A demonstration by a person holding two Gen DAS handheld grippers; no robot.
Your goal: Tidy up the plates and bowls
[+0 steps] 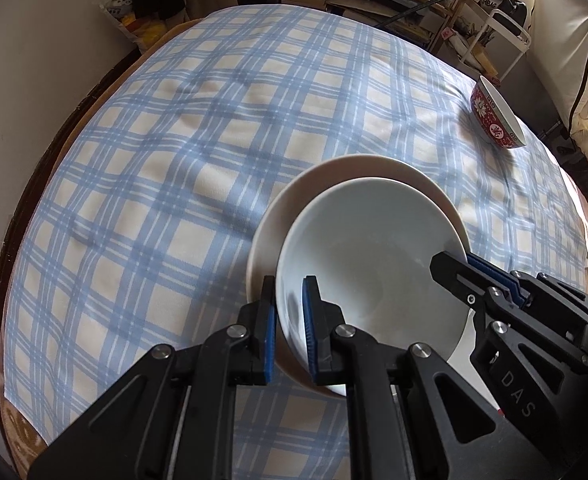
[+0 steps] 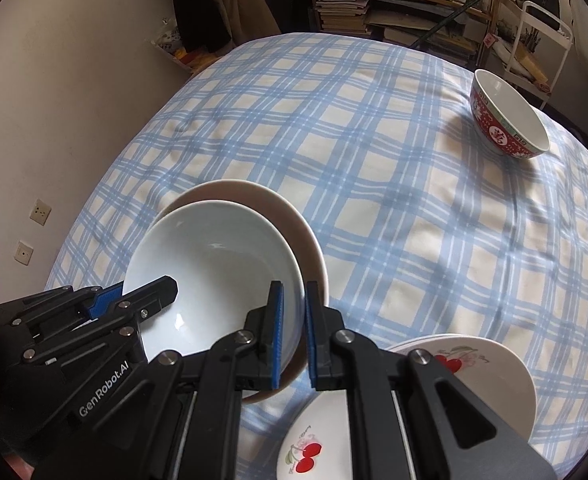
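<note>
Left wrist view: left tongs (image 1: 290, 312) clamped on the left rim of two nested bowls, blue pads nearly together, one pad inside the white bowl (image 1: 369, 264), the other outside the cream bowl (image 1: 325, 176) beneath it. Right tongs (image 1: 459, 266) pinched on the opposite right rim, jaws almost closed. Both bowls lifted and tilted above the checked cloth (image 1: 154, 184) covering the bench. Wide open cloth to the left and far side, bare up to the bench edge (image 1: 74, 120) near the wall. Red patterned bowl (image 1: 493, 120) upright at the far right, close to the cloth's right edge, well apart from the held pair.

Right wrist view: right tongs (image 2: 294, 320) gripping the right rims, left tongs (image 2: 150, 290) on the left rim of the white bowl (image 2: 214, 264). Cherry-printed plates (image 2: 489, 364) stacked at the near right, just beside and below the tongs, partly hidden by them. Free cloth between plates and red bowl (image 2: 505, 120).
</note>
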